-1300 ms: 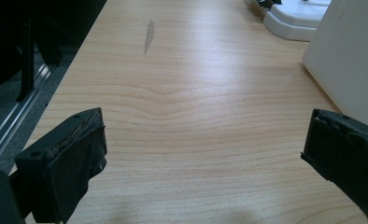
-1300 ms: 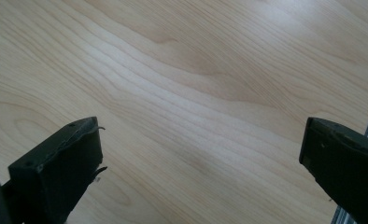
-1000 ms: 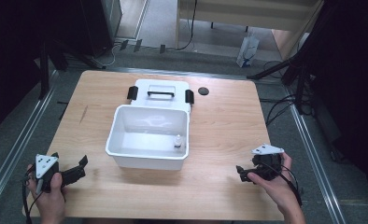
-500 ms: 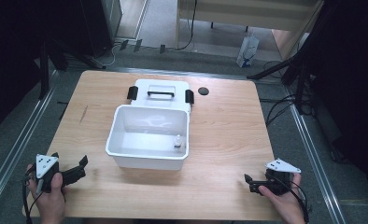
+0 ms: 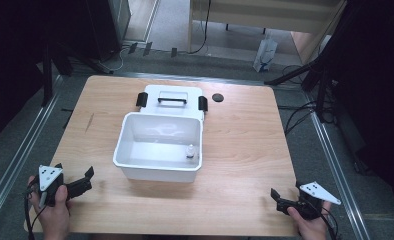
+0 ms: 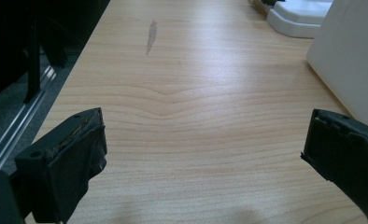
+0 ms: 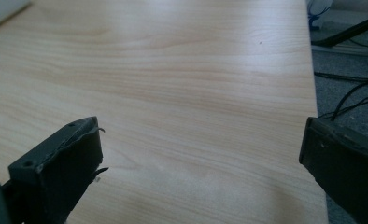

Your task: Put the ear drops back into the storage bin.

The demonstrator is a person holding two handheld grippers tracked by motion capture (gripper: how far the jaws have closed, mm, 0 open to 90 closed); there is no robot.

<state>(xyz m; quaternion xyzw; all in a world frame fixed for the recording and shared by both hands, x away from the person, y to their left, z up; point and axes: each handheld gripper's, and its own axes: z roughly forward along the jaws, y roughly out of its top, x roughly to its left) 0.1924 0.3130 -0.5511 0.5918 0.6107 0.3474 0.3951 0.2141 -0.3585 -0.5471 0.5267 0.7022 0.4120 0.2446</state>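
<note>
An open white plastic box stands mid-table, and a small white bottle sits upright in its near right corner. The box's lid, with a black handle and black latches, lies flat just behind it. My left gripper rests near the table's front left corner, open and holding nothing, left of the box. In the left gripper view the gripper gapes wide over bare wood, with the box wall at the right. At the front right corner my right gripper is open and holds nothing; its own view shows the gripper spread over bare wood.
A small black round disc lies on the wooden table right of the lid. Metal rails run along both sides of the table, and cables trail on the floor at the right. A scuff mark shows on the wood ahead of the left gripper.
My right gripper has drawn back and to the right, ending at the table's front right corner. The left gripper, the box and the lid have stayed put.
</note>
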